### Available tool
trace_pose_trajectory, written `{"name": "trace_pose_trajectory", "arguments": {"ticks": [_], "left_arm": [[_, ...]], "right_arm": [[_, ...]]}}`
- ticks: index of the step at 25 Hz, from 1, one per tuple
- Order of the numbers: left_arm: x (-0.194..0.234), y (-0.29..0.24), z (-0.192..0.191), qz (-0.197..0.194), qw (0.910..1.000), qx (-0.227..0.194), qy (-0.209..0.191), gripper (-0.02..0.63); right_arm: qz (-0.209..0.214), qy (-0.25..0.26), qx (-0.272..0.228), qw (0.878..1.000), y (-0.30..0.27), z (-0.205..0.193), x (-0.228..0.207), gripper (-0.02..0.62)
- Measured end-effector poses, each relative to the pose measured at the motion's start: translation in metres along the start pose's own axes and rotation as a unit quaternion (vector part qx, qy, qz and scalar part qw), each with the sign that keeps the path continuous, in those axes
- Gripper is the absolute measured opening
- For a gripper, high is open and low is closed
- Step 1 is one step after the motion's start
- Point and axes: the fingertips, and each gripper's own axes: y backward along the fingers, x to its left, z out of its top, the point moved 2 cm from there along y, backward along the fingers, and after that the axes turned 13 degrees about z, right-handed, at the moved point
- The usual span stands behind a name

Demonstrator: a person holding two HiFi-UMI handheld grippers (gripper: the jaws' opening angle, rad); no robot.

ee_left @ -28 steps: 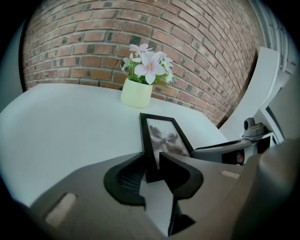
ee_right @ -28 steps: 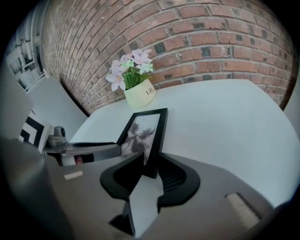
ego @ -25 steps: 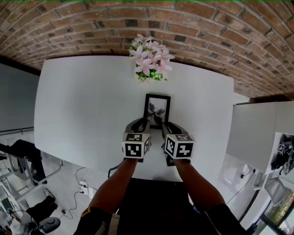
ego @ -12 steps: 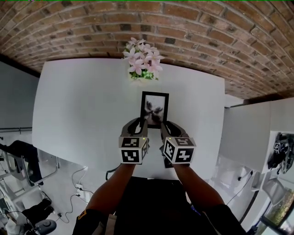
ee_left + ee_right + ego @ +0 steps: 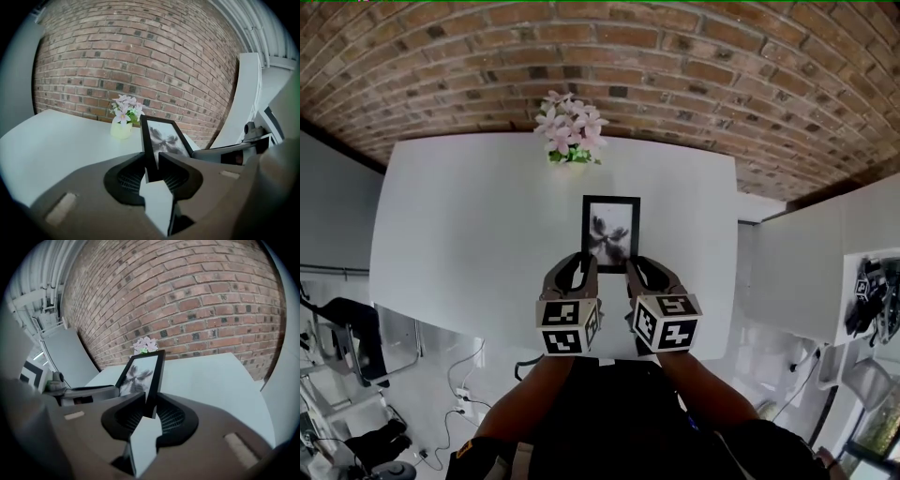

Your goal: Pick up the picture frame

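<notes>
The picture frame (image 5: 610, 232), black-edged with a grey flower print, hangs above the white table (image 5: 469, 225), held by its two near corners. My left gripper (image 5: 584, 262) is shut on the frame's lower left edge; in the left gripper view that edge (image 5: 149, 154) runs down between the pads. My right gripper (image 5: 636, 264) grips the lower right edge, its jaws still closing on it; in the right gripper view the frame (image 5: 140, 376) stands tilted between the pads. The two marker cubes sit side by side near my body.
A small pot of pink flowers (image 5: 569, 131) stands at the table's far edge against the brick wall (image 5: 675, 66). A white cabinet (image 5: 806, 272) is at the right. Chairs and cables lie on the floor at the lower left.
Both grippers have risen together with the picture frame held between them, and it is now off the table. The flower pot has not moved on the table.
</notes>
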Motion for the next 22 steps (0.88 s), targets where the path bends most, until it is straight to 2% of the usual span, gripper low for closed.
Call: {"name": "trace_pose_trajectory", "arguments": {"ticks": [9, 22], "left_arm": [[-0.026, 0.067, 0.003, 0.016, 0.9993, -0.034, -0.006, 0.081], [-0.059, 0.132, 0.010, 0.016, 0.9957, -0.091, 0.001, 0.078]], "right_arm": [[0.031, 0.025, -0.023, 0.999, 0.064, -0.003, 0.028, 0.075], [0.044, 0.047, -0.069, 0.996, 0.130, 0.000, 0.049, 0.074]]}}
